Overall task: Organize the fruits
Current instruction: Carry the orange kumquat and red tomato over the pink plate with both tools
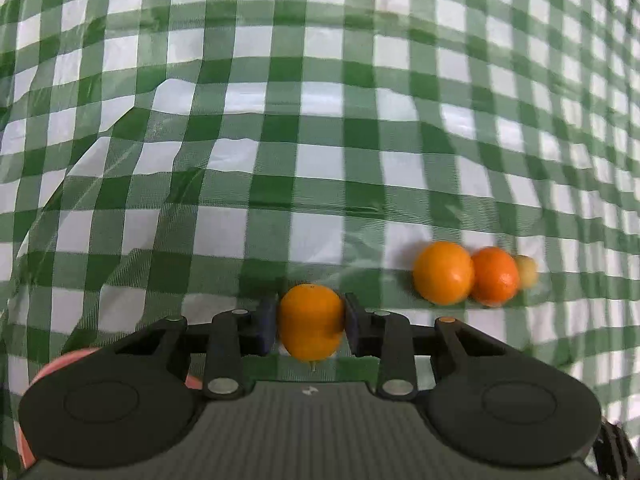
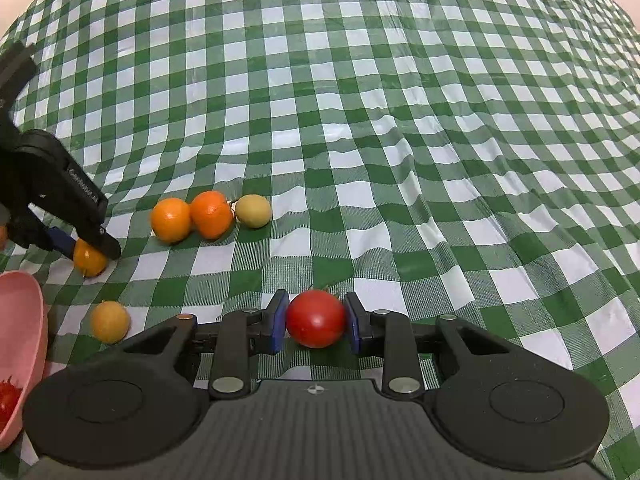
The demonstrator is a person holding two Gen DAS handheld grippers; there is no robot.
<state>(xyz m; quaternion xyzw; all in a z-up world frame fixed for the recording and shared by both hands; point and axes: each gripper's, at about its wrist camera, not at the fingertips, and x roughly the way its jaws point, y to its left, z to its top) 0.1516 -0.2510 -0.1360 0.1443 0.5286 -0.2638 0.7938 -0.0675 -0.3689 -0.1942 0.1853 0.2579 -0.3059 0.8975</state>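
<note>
A small orange (image 1: 310,320) rests on the checked cloth between the blue pads of my left gripper (image 1: 311,324), which press on both its sides. From the right wrist view the same gripper (image 2: 88,249) reaches down onto that orange (image 2: 91,261) at the left. My right gripper (image 2: 316,324) is shut on a red tomato (image 2: 316,318), just above the cloth. A row of three fruits lies between them: an orange (image 2: 171,220), a deeper orange one (image 2: 212,214) and a yellow-green fruit (image 2: 253,211).
A pink bowl (image 2: 20,340) sits at the left edge with something red (image 2: 8,400) inside. A small yellow-orange fruit (image 2: 109,321) lies beside it. The wrinkled green and white checked tablecloth (image 2: 400,120) covers the whole table.
</note>
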